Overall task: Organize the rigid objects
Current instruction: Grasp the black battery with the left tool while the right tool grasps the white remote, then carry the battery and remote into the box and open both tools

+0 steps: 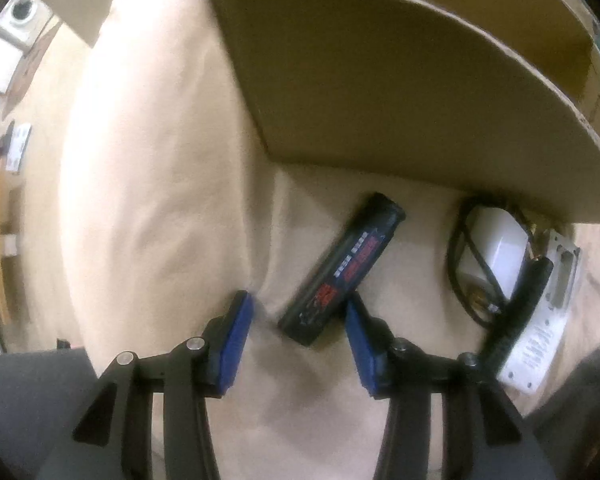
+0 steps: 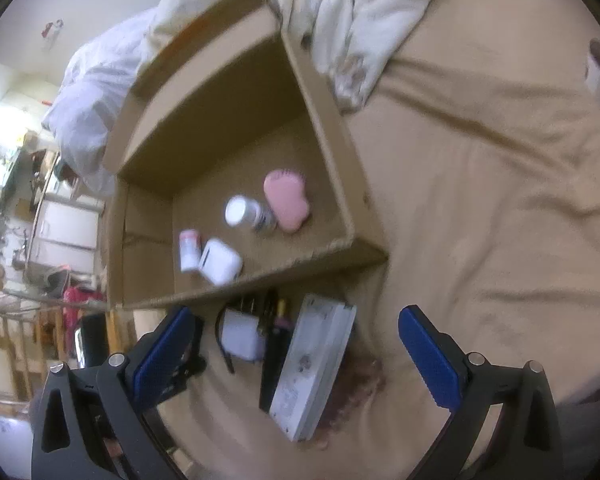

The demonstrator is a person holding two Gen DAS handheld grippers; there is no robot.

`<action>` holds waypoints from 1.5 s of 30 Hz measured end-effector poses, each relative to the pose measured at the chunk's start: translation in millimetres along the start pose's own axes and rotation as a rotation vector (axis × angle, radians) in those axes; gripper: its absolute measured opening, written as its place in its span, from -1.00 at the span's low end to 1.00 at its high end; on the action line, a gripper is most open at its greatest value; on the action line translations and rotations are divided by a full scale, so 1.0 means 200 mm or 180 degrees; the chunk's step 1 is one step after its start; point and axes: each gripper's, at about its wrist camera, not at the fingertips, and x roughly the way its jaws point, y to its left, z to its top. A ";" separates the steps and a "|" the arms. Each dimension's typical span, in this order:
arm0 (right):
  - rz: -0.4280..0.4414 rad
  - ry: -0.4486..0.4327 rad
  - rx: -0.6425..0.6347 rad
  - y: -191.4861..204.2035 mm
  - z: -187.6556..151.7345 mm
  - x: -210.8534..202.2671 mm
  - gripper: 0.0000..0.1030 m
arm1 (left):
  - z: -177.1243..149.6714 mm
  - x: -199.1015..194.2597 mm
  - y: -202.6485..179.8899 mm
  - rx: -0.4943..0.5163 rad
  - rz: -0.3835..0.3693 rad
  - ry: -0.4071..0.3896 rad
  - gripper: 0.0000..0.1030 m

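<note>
- In the cardboard box (image 2: 332, 152): pink case (image 2: 286, 200), white-capped bottle (image 2: 246, 213), small pink-topped bottle (image 2: 189, 251), white case (image 2: 220, 262) were stowed.
- Outside, near wall, on the tan sheet (image 2: 480, 200): black cartridge (image 1: 342, 270), white adapter (image 2: 240, 336), black stick (image 2: 274, 364), white remote (image 2: 314, 364) remained, four apparently.
- Left gripper (image 1: 296, 332): wide, straddling the cartridge's near end.
- Right gripper (image 2: 296, 354): wide, empty.

Right tool (image 2: 298, 344) spread wide over white remote (image 2: 314, 368), cardboard box (image 2: 332, 152) holding pink case (image 2: 286, 200), bottles.
</note>
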 end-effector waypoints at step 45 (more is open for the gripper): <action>-0.0076 0.0293 -0.0317 0.10 -0.16 0.07 -0.59 | -0.13 -0.39 -0.27 0.0135 -0.0149 -0.0600 -0.66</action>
